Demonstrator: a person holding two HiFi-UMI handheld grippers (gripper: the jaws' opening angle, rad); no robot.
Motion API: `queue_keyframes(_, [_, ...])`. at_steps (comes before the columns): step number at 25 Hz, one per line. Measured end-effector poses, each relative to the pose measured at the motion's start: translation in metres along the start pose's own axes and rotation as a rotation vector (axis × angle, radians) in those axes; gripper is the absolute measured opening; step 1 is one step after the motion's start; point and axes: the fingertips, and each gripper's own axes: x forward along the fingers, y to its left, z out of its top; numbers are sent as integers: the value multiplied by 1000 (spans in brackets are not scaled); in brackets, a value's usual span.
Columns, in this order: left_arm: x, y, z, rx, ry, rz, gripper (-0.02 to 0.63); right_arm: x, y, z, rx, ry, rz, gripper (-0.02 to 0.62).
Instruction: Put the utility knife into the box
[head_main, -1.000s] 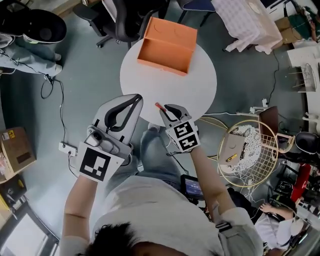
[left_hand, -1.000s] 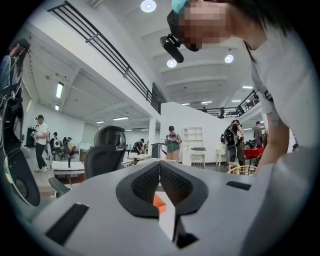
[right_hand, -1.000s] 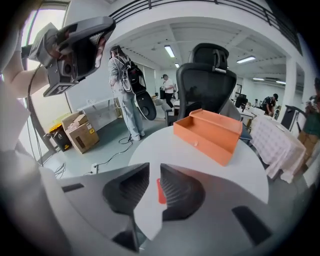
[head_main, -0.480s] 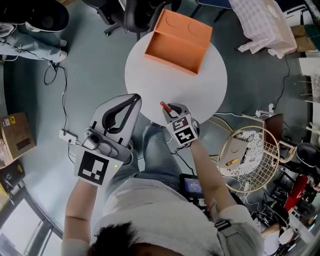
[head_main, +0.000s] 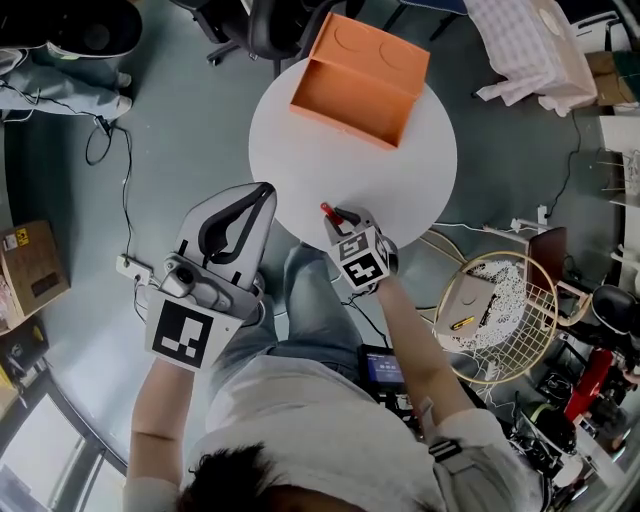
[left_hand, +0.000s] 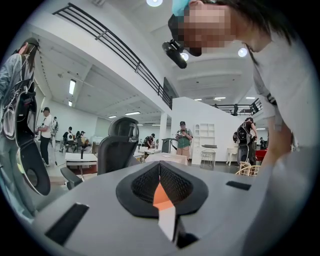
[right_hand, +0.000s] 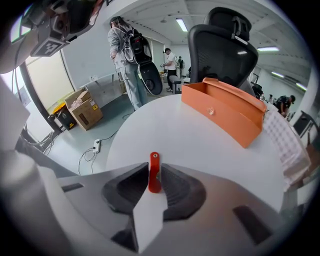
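Observation:
An open orange box (head_main: 352, 82) stands on the far side of a round white table (head_main: 400, 180). Over the table's near edge my right gripper (head_main: 338, 214) is shut on a red utility knife (head_main: 326, 211). In the right gripper view the knife (right_hand: 154, 172) sticks up between the jaws, with the orange box (right_hand: 225, 107) beyond it across the table top (right_hand: 190, 140). My left gripper (head_main: 258, 196) hangs off the table's near-left edge. In the left gripper view its jaws (left_hand: 160, 165) meet with nothing held, and a sliver of orange and white shows through the gap below the tips.
Black office chairs (head_main: 270, 30) stand behind the table. A wire basket (head_main: 495, 315) sits on the floor at the right, a cardboard box (head_main: 30, 280) and a power strip with cable (head_main: 130, 266) at the left. Several people (left_hand: 184, 137) stand far off in the left gripper view.
The head view has shifted, so the table sits a little further right. My right gripper keeps the knife at the table's near edge. The left gripper has drifted slightly left.

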Motion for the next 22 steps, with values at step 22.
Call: queue_keyframes(22, [23, -10, 13, 18, -26, -26, 11, -47, -16, 53, -14, -161, -32, 55])
